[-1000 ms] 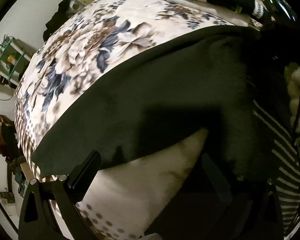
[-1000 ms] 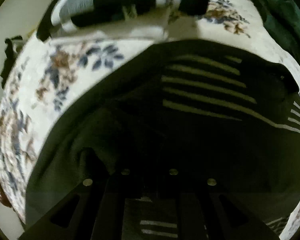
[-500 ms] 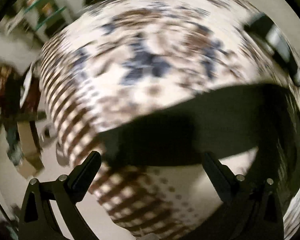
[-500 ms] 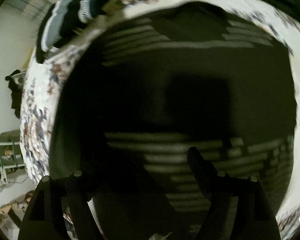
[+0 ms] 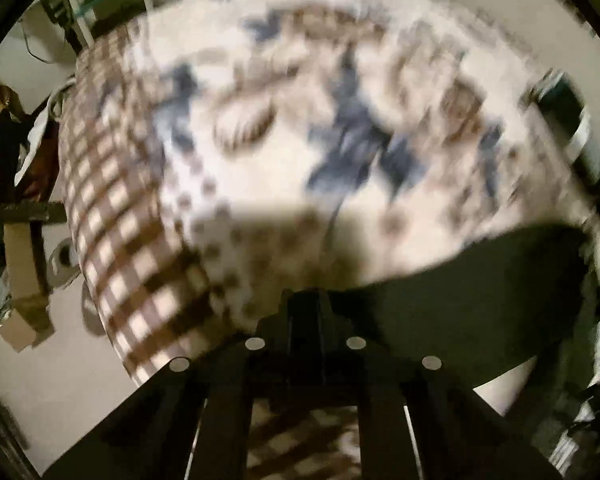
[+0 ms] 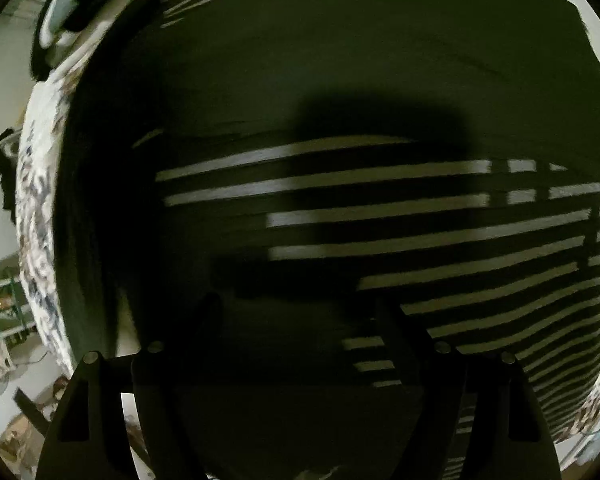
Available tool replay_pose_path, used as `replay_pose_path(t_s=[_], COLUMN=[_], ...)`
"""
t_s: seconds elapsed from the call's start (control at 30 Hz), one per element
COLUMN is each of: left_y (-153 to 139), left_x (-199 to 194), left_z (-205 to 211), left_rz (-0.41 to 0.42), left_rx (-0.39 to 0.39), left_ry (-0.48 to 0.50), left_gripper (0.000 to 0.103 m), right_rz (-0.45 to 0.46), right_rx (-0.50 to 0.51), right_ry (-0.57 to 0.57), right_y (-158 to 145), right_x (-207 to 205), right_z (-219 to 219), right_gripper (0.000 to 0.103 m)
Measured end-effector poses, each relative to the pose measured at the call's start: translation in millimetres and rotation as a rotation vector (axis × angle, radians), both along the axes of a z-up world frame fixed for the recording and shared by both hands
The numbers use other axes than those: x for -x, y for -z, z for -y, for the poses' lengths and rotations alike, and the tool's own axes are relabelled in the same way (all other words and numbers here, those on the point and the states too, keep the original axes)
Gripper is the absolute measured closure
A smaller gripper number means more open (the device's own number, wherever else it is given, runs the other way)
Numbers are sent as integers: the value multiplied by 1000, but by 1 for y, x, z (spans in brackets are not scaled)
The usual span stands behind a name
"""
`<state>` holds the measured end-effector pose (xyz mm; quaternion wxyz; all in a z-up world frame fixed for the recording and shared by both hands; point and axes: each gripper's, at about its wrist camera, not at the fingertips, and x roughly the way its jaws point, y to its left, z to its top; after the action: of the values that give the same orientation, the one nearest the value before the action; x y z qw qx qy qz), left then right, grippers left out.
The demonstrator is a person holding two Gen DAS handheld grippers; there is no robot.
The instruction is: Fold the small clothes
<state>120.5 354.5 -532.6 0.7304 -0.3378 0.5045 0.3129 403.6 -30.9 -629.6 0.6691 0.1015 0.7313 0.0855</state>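
Left gripper (image 5: 305,300) has closed; no writing legible.

Your dark striped garment (image 6: 340,80) is matt, soft cloth; the bed's floral cover (image 5: 300,140) looks like smooth printed fabric. Both tools show matt black plastic.

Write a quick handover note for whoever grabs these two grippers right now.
Left gripper: fingers together at the edge of the dark striped garment; whether it pinches cloth, cannot tell.
Right gripper: open, above the garment, holding nothing.
Garment lies spread on the floral bedspread; a folded pile of clothes sits at the far side.
Done: unclear. Left: fold this garment.
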Motion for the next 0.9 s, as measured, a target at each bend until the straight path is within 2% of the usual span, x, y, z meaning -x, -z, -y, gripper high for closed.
replay_pose_path(t_s=[0.13, 0.2, 0.3, 0.33, 0.37, 0.4, 0.43, 0.47, 0.53, 0.63, 0.7, 0.73, 0.83, 0.9], left_y=[-42, -43, -39, -39, -39, -37, -34, -30, -16, 11, 24, 32, 48, 49], left_x=[-4, -6, 0, 6, 11, 20, 28, 38, 49, 48, 36, 26, -4, -22], left_z=[-34, -56, -90, -92, -94, -94, -92, -87, -77, -60, -53, -51, -51, -54], left_rz=[126, 159, 196, 212, 229, 250, 277, 305, 360, 364, 372, 381, 357, 301], left_rx=[-31, -26, 24, 46, 70, 97, 128, 163, 248, 345, 378, 396, 389, 323], left_ry=[-94, -137, -242, -259, -276, -293, -320, -357, -401, -440, -453, -457, -461, -464], left_gripper=[96, 95, 94, 90, 84, 66, 40, 30, 29, 29, 29, 29, 29, 32], right_rz=[25, 25, 18, 15, 14, 12, 11, 10, 9, 37, 94, 123, 193, 218], right_rx=[-17, -19, -27, -31, -33, -40, -47, -49, -53, -21, 80, 147, 301, 339], right_ry=[-16, -15, -3, -3, -4, -5, -5, -4, 3, 45, 69, 72, 80, 94], right_y=[-10, -10, -9, -9, -7, -7, -6, -5, -3, -2, -4, -6, -11, -13], right_x=[-1, -4, -7, -6, -5, -4, -3, -3, -2, -3, -6, -7, -14, -17], right_z=[-10, -19, -27, -27, -38, -42, -47, -52, -53, -48, -41, -37, -25, -19], right_gripper=[23, 23, 23, 23, 23, 23, 23, 23, 23, 21, 2, 1, 0, 0])
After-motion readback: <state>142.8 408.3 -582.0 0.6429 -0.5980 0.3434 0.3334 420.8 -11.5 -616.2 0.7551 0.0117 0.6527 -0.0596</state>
